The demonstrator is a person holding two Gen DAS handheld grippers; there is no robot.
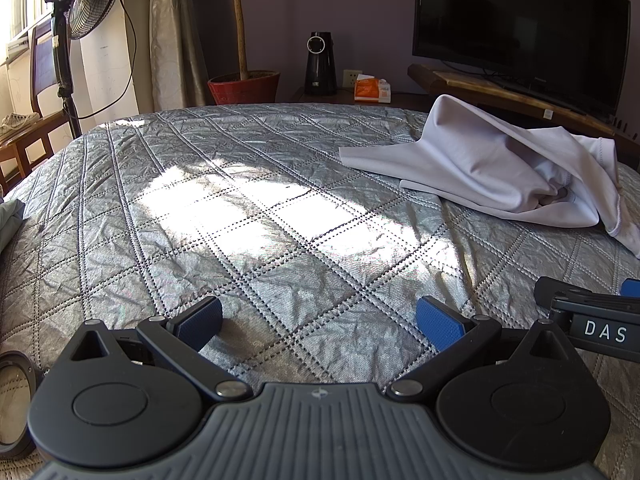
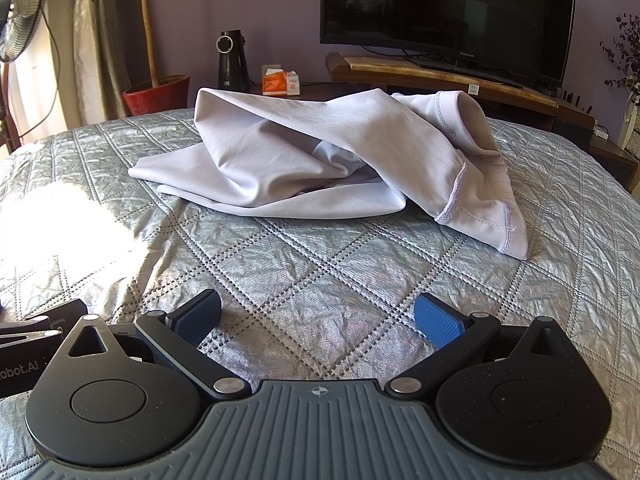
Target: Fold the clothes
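Lying ahead: a pale lilac garment [image 2: 320, 160] is seen crumpled on the quilted bedspread [image 2: 320, 280], beyond the right gripper [image 2: 318, 320].
Left gripper [image 1: 319, 320]: jaws spread wide, nothing held; garment ahead, off to its right.
Right gripper: likewise wide, nothing held.
Handling: judged light, limp, probably slippery.
Hold: the stitched hem [image 2: 456, 204] is favoured.

A home bedroom: quilted bed [image 1: 280, 200], television [image 2: 448, 12], standing fan [image 1: 86, 4], potted plant [image 1: 244, 84].
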